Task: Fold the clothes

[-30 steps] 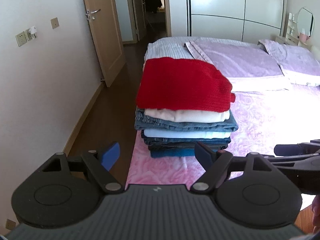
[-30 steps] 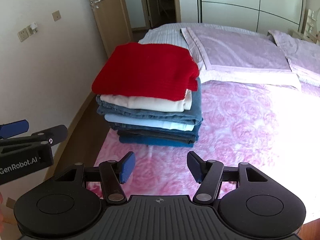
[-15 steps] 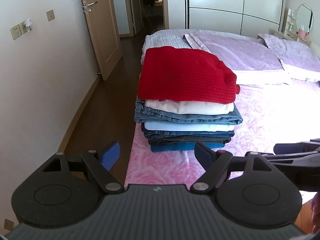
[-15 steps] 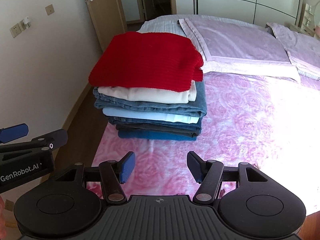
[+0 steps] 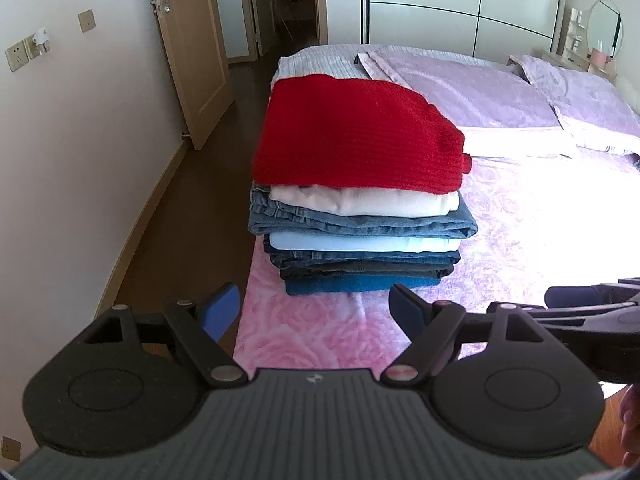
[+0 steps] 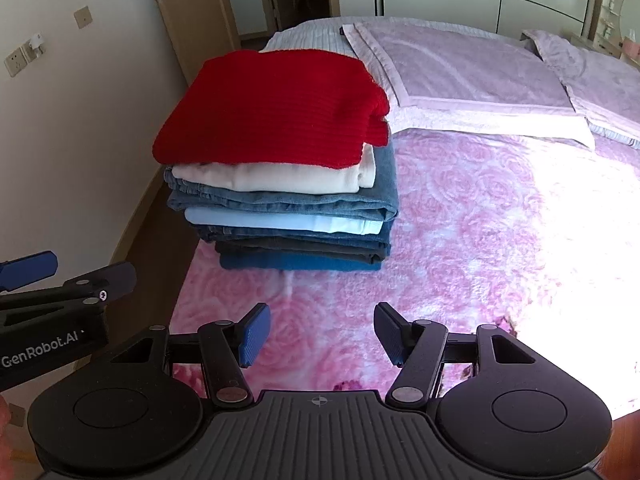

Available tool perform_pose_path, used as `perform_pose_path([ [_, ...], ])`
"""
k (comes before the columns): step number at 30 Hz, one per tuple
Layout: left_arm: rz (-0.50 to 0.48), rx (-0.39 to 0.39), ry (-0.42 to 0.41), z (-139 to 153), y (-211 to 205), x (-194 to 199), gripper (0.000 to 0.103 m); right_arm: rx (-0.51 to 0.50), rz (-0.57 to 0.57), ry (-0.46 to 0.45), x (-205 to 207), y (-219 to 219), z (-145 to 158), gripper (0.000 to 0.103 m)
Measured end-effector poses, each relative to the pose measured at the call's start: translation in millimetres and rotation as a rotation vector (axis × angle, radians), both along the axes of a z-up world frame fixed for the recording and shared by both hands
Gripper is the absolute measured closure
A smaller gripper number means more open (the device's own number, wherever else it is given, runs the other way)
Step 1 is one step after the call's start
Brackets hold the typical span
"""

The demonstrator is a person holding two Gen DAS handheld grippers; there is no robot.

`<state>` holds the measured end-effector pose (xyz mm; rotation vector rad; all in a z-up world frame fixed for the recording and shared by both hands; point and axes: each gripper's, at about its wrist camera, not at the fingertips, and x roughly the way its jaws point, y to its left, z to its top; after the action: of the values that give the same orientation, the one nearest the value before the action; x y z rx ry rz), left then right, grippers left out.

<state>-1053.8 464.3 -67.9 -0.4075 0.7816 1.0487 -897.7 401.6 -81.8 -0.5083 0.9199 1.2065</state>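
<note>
Both cameras have edged closer; the stack [image 5: 360, 208] looms larger at frame centre, folded, red sweater [image 6: 272, 108] on top; left gripper [image 5: 316, 308] and right gripper [image 6: 320, 336] spread, empty; a nudge could topple the overhanging sweater.

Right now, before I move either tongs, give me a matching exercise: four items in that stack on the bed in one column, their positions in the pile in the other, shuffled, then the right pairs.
Things:
1. red knit sweater
2. cream garment
3. pale blue garment
4. deep blue garment

Places:
A. bottom, on the pink bedspread
B. top of the stack
C. between two layers of denim
D. directly under the top layer

Pairs: 1-B, 2-D, 3-C, 4-A
</note>
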Motion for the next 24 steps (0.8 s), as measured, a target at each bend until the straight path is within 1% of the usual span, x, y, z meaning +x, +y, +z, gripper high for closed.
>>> perform_pose_path([
  [15,0.009,-0.019,0.007,-14.5,20.2,14.5,0.023,-0.022,0.016,0.01,10.8,21.0,-11.5,0.042],
  [24,-0.005,-0.027,0.008,-22.7,34.4,24.9,0.023,-0.03,0.013,0.014,19.2,35.4,-17.3,0.042],
])
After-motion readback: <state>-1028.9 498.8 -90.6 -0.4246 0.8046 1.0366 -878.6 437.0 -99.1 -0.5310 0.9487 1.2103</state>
